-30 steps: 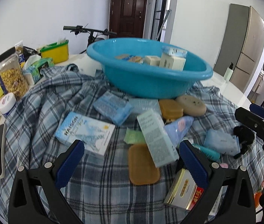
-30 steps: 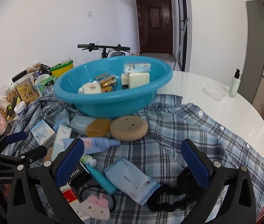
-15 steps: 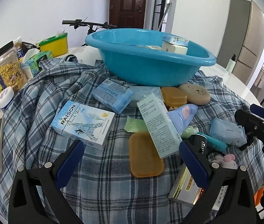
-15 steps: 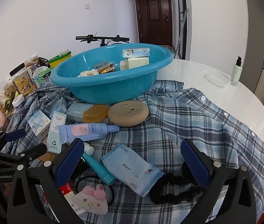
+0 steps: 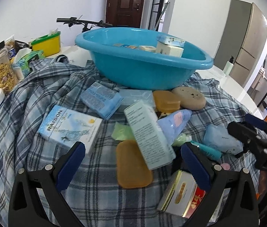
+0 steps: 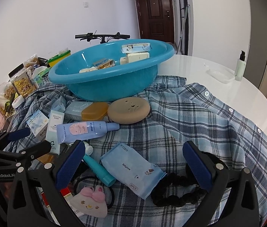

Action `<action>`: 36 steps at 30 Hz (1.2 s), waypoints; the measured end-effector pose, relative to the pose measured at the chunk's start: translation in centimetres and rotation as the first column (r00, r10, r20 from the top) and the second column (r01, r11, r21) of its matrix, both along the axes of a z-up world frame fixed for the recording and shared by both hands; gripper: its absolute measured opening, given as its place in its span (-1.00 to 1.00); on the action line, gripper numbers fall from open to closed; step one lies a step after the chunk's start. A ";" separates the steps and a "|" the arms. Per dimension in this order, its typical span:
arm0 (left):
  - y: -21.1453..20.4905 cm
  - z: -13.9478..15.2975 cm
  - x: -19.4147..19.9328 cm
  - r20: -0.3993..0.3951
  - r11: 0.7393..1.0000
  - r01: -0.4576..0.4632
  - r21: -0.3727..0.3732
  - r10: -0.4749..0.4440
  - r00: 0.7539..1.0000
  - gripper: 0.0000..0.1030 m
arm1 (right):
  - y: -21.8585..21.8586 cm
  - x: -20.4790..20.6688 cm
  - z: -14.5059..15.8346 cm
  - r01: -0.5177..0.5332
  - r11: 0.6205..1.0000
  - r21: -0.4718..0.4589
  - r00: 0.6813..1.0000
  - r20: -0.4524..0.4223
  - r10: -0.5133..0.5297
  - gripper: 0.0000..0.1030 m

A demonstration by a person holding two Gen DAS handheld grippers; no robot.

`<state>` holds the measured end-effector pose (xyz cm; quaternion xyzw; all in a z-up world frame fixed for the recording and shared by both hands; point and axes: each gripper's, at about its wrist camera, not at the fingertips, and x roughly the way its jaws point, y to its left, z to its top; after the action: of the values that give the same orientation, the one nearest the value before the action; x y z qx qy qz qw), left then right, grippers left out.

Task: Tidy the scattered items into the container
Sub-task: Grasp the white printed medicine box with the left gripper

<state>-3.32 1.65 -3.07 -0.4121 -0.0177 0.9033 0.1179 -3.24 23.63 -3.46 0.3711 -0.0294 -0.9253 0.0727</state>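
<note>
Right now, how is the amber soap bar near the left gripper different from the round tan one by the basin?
The amber soap bar is a rounded rectangle, honey-coloured and smooth; the round tan soap is a thick disc, matte beige, with small holes on top. The amber bar lies close to the open left gripper, partly under a pale green box; the tan one lies by the blue basin. Both lie flat on the plaid shirt.

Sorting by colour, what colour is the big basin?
Bright blue basin, clearest in the right wrist view.
</note>
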 end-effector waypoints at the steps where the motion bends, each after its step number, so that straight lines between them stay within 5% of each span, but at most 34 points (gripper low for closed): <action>1: 0.1 0.0 -0.1 0.000 1.000 0.003 0.004 -0.003 1.000 1.00 | 0.0 0.0 0.0 0.001 1.000 -0.001 1.000 0.001 -0.001 1.00; 8: 0.2 -0.1 -1.3 0.014 0.997 0.026 0.067 -0.027 1.000 0.98 | 0.5 -0.3 -0.4 0.011 1.000 -0.012 1.000 0.013 -0.011 1.00; 19: 1.1 -0.3 -1.6 0.037 0.992 0.096 0.078 -0.099 0.994 -0.31 | 0.6 -0.6 -0.5 0.012 1.000 -0.022 1.000 0.022 -0.012 1.00; 26: 1.1 1.6 -0.8 -0.031 0.994 0.108 -0.015 -0.109 0.994 -0.43 | 0.5 -0.6 -0.5 0.010 1.000 -0.028 1.000 0.021 -0.009 1.00; 36: -0.5 0.8 -1.8 0.027 0.996 0.065 -0.059 -0.064 0.998 -0.43 | 0.3 -0.7 -0.7 0.002 0.999 -0.040 1.000 0.030 -0.001 1.00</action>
<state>-5.11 1.18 -2.27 -0.4271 0.0213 0.8940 0.1343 -3.93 23.96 -4.21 0.3833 -0.0492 -0.9189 0.0791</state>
